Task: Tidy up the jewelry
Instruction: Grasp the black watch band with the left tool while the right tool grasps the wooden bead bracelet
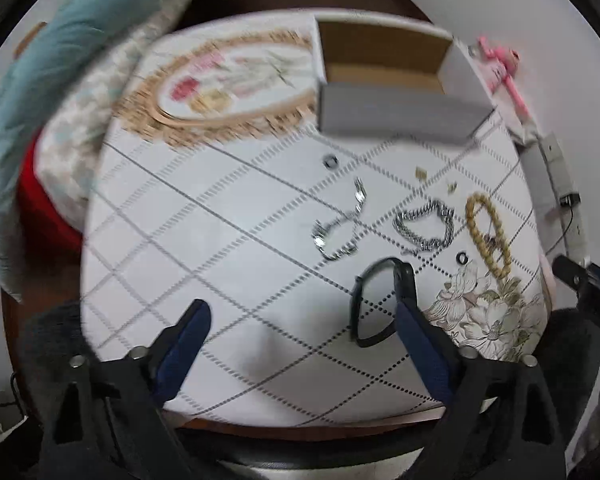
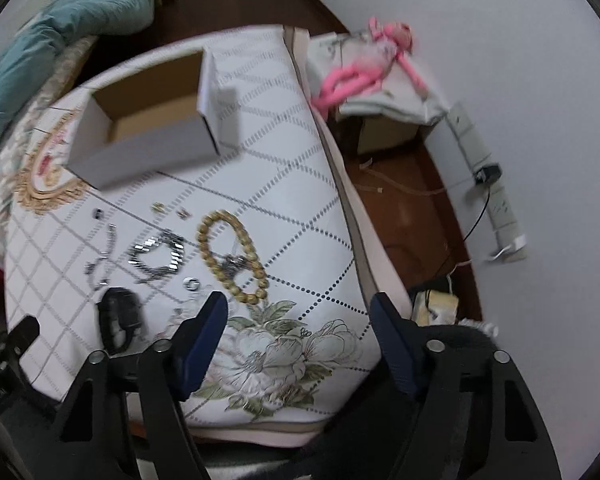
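Observation:
Jewelry lies spread on a white quilted table [image 1: 204, 240]. A black bangle [image 1: 374, 304] lies against my left gripper's right finger; it also shows in the right wrist view [image 2: 120, 318]. Beyond it lie a thin silver chain [image 1: 340, 228], a chunky silver chain bracelet [image 1: 424, 226] [image 2: 156, 258], a gold bead bracelet [image 1: 486, 232] [image 2: 230, 254], small rings [image 1: 331, 161] [image 1: 462, 258] and small gold earrings [image 1: 421, 173]. An open white cardboard box [image 1: 396, 92] [image 2: 148, 128] stands at the far side. My left gripper [image 1: 304, 332] is open. My right gripper [image 2: 300, 328] is open and empty over the floral print.
A round embroidered mat [image 1: 228, 88] lies left of the box. A teal blanket [image 1: 40, 100] is at the left. A pink plush toy [image 2: 364, 68], a power strip [image 2: 496, 196] and wooden floor [image 2: 404, 208] are right of the table edge.

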